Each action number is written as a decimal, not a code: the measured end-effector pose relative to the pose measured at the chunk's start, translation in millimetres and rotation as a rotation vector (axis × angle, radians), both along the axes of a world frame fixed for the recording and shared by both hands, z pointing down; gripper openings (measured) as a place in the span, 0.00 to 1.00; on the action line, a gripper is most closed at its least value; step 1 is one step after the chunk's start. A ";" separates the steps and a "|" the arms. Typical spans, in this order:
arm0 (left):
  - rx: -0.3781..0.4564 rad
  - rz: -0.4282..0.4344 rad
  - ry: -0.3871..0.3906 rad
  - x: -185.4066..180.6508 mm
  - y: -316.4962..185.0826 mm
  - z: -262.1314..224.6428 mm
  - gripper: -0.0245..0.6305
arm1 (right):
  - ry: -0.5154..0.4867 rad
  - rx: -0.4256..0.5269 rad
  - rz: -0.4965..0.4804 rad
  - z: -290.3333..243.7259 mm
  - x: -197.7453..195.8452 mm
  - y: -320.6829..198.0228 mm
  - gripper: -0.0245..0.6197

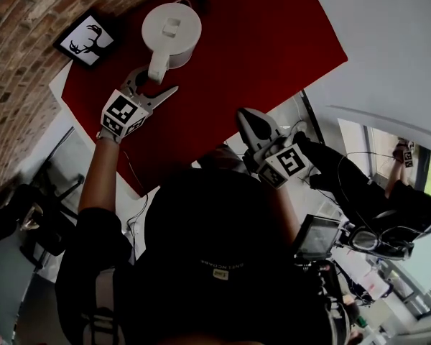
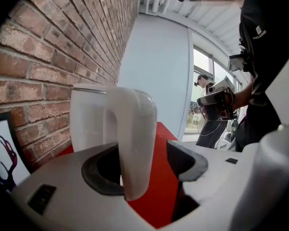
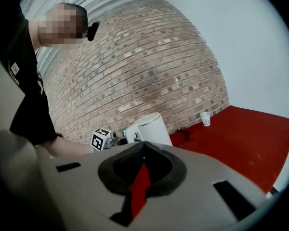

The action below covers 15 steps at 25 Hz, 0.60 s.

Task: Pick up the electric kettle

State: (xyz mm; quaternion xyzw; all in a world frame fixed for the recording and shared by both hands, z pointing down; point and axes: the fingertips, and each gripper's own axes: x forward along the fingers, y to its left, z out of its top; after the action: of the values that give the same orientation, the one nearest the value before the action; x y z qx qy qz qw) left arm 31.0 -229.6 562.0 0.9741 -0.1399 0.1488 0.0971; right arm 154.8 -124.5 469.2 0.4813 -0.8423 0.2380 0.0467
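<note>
The white electric kettle (image 1: 171, 29) stands upright on the red table cover (image 1: 273, 42) near the brick wall, with its handle (image 1: 156, 65) pointing towards me. My left gripper (image 1: 156, 80) is open and straddles that handle. In the left gripper view the handle (image 2: 135, 143) stands between the dark pads (image 2: 185, 160), close to the left one and clear of the right one. My right gripper (image 1: 243, 115) hangs shut and empty over the table's near edge, well to the right of the kettle (image 3: 151, 126). Its tips meet in its own view (image 3: 143, 146).
A framed deer picture (image 1: 86, 40) leans on the brick wall (image 1: 14, 63) left of the kettle. A paper cup (image 3: 205, 119) stands farther along the wall. Another person with a camera rig (image 1: 359, 185) is to the right of the table.
</note>
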 end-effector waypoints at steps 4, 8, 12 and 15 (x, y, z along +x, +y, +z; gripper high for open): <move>-0.005 0.033 -0.003 13.7 5.9 4.4 0.44 | 0.004 -0.003 0.006 1.7 7.1 -0.2 0.05; -0.010 0.064 -0.006 30.5 11.4 9.4 0.44 | -0.002 -0.006 0.022 2.5 14.1 -1.7 0.05; -0.013 0.087 -0.011 42.6 14.5 16.7 0.44 | 0.004 -0.018 0.030 8.3 20.9 -1.9 0.05; -0.012 0.099 -0.004 51.7 16.4 16.1 0.44 | 0.003 -0.022 0.045 10.0 27.4 -2.1 0.05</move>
State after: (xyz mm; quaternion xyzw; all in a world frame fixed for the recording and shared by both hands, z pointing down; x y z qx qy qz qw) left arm 82.7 -213.2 578.2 0.9790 -0.0907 0.1560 0.0953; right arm 182.3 -126.6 479.2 0.4999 -0.8286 0.2473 0.0481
